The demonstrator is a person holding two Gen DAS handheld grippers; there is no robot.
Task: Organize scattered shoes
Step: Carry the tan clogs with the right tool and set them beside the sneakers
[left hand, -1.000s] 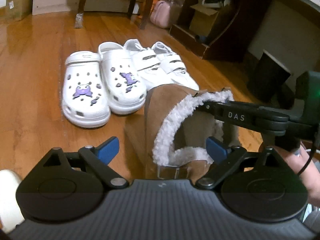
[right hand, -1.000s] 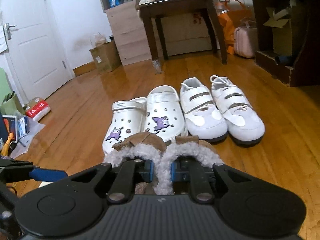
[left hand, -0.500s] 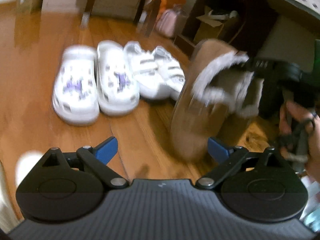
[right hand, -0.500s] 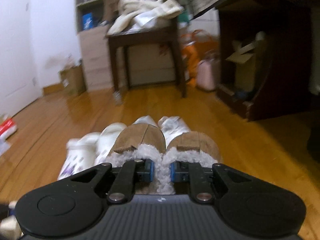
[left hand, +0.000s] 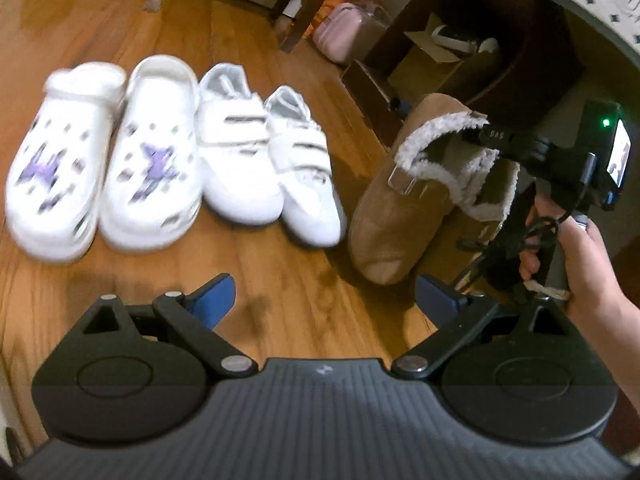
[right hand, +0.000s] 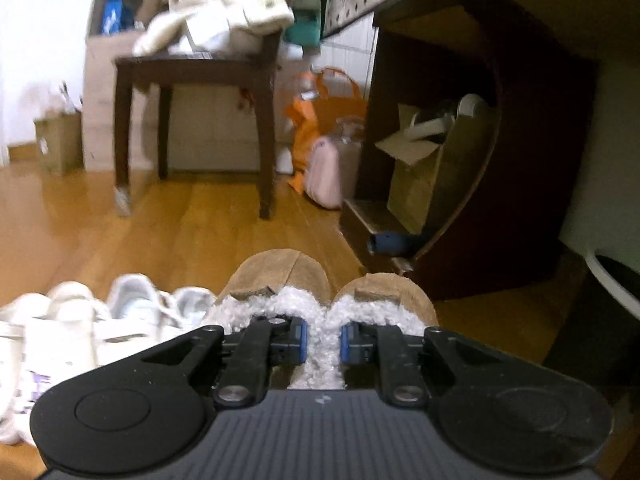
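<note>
A pair of brown fleece-lined slippers [left hand: 404, 204] hangs above the wooden floor, just right of the white strap sneakers [left hand: 264, 160]. My right gripper [right hand: 322, 344] is shut on the two fleecy inner edges of the brown slippers [right hand: 280, 276], pinching both together. In the left wrist view the right gripper [left hand: 476, 136] reaches in from the right, held by a hand [left hand: 580, 264]. White clogs [left hand: 104, 152] with purple charms sit at the left of the row. My left gripper [left hand: 324, 296] stands open over bare floor, holding nothing.
A dark wooden cabinet [right hand: 480, 160] with a cardboard box stands at the right. A dark wooden stool [right hand: 192, 128] piled with cloth, an orange bag [right hand: 320, 108] and a pink case [right hand: 324, 176] are behind. A dark bin [right hand: 600, 320] sits far right.
The right gripper carried the brown slippers up and to the right, past the white sneakers. The left gripper swung right as well, leaving the slippers that were between its fingers.
</note>
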